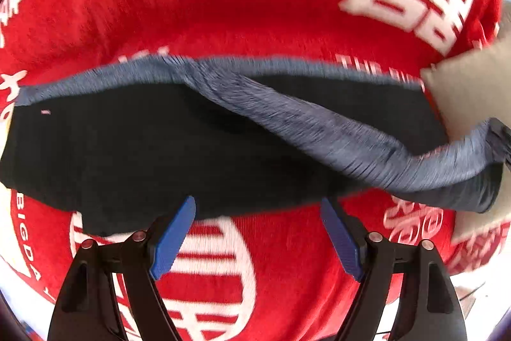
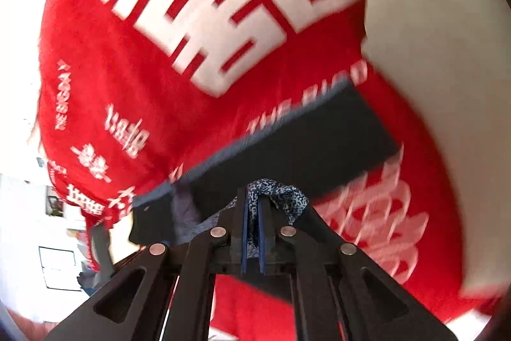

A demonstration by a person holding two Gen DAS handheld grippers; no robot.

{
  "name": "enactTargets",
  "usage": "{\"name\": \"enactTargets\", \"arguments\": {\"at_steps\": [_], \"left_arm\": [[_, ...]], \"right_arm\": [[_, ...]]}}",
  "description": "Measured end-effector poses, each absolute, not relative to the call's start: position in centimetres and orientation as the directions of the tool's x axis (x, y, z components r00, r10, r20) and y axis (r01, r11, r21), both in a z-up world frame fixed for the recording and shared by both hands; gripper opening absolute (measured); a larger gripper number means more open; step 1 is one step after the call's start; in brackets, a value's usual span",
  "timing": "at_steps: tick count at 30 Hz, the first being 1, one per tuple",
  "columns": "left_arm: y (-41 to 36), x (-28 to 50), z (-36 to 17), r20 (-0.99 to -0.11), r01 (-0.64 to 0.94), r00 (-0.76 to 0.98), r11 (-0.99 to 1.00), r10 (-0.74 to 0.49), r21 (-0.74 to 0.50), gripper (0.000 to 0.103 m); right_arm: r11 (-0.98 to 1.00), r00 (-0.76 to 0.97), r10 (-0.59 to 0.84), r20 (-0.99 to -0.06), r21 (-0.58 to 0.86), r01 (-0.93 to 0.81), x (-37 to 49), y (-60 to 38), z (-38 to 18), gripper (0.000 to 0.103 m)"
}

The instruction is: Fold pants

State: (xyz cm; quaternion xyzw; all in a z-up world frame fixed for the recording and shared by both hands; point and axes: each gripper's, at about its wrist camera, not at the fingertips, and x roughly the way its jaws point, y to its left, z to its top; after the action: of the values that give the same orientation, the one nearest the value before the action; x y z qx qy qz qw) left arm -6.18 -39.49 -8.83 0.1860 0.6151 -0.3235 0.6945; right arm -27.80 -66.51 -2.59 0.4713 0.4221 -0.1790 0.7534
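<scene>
Dark pants (image 1: 134, 149) laid left-right mid-frame | right tool (image 2: 253, 203) clamped on their blue-grey edge | left tool (image 1: 258, 213) spread wide, empty, at near hem

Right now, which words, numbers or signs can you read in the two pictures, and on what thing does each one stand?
"THE BIGDAY", small white print, partly blurred, on the red cloth.
"BIGDA", the rest cut off, on a white ring printed on the same cloth.
Large white Chinese characters on the cloth: too blurred for me to read with certainty.
Pants: one tiny pale mark, unreadable.
</scene>
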Motion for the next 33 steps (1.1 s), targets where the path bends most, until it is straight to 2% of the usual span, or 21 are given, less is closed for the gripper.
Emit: {"name": "enactTargets", "arguments": {"at_steps": [4, 7, 8, 10, 12, 14, 15, 16, 18, 22, 23, 24, 26, 28, 33], "left_arm": [[-40.9, -4.7, -9.4, -0.977, 0.639, 0.078, 0.763, -0.197, -0.103, 0.082], [-42.9, -4.5, -11.0, -0.979, 0.622, 0.099, 0.779, -0.176, -0.077, 0.082], [-43.5, -4.2, -11.4, -0.980, 0.620, 0.106, 0.781, -0.167, -0.066, 0.082], [-43.8, -3.6, -11.5, -0.979, 0.620, 0.116, 0.783, -0.167, -0.060, 0.082], [-44.5, -3.2, -12.0, -0.980, 0.630, 0.131, 0.775, -0.152, -0.036, 0.082], [-45.3, -2.9, -12.6, -0.980, 0.636, 0.143, 0.771, -0.136, -0.014, 0.082], [-45.7, -2.8, -13.1, -0.981, 0.638, 0.143, 0.770, -0.129, -0.009, 0.082], [-46.0, -2.8, -13.5, -0.983, 0.637, 0.140, 0.770, -0.122, -0.005, 0.082], [-46.8, -2.5, -14.8, -0.986, 0.637, 0.133, 0.771, -0.102, 0.006, 0.082], [-48.2, -1.6, -16.5, -0.983, 0.620, 0.153, 0.784, -0.097, 0.019, 0.082], [-48.4, -1.4, -16.7, -0.983, 0.616, 0.154, 0.788, -0.100, 0.016, 0.085], [-48.6, -1.1, -17.0, -0.982, 0.607, 0.166, 0.794, -0.094, 0.027, 0.093], [-48.9, -0.4, -17.4, -0.981, 0.597, 0.170, 0.802, -0.098, 0.023, 0.095], [-48.8, -0.3, -17.5, -0.981, 0.593, 0.166, 0.805, -0.105, 0.014, 0.095], [-48.6, -0.2, -17.7, -0.977, 0.590, 0.177, 0.807, -0.115, 0.012, 0.095]], "right_arm": [[0.550, 0.525, 0.080, -0.847, 0.477, 0.686, -24.3, -72.1, -3.8, 0.005], [0.581, 0.453, 0.090, -0.887, 0.417, 0.699, -22.2, -74.3, -6.3, 0.011], [0.598, 0.405, 0.073, -0.911, 0.365, 0.714, -21.6, -74.7, -6.9, 0.015], [0.610, 0.375, 0.046, -0.926, 0.323, 0.724, -21.4, -74.9, -6.8, 0.041], [0.622, 0.399, -0.008, -0.917, 0.308, 0.720, -21.8, -74.4, -5.5, 0.056], [0.659, 0.402, -0.039, -0.915, 0.278, 0.699, -22.1, -73.3, -4.5, 0.056], [0.675, 0.393, -0.027, -0.919, 0.274, 0.685, -22.1, -72.8, -4.6, 0.052], [0.689, 0.376, 0.000, -0.926, 0.273, 0.671, -22.0, -72.1, -5.2, 0.042], [0.721, 0.316, 0.041, -0.948, 0.247, 0.647, -21.5, -71.0, -7.2, 0.034], [0.721, 0.199, 0.014, -0.980, 0.148, 0.677, -21.0, -71.5, -11.8, 0.032], [0.709, 0.181, -0.004, -0.983, 0.125, 0.694, -20.9, -72.2, -12.4, 0.032], [0.694, 0.193, -0.002, -0.981, 0.138, 0.707, -20.8, -72.8, -12.5, 0.032], [0.679, 0.241, -0.042, -0.970, 0.150, 0.719, -20.7, -73.8, -11.2, 0.035], [0.704, 0.226, -0.102, -0.969, 0.090, 0.705, -20.0, -74.5, -10.2, 0.060], [0.714, 0.152, -0.036, -0.988, 0.081, 0.696, -19.0, -75.4, -11.5, 0.060]]}}
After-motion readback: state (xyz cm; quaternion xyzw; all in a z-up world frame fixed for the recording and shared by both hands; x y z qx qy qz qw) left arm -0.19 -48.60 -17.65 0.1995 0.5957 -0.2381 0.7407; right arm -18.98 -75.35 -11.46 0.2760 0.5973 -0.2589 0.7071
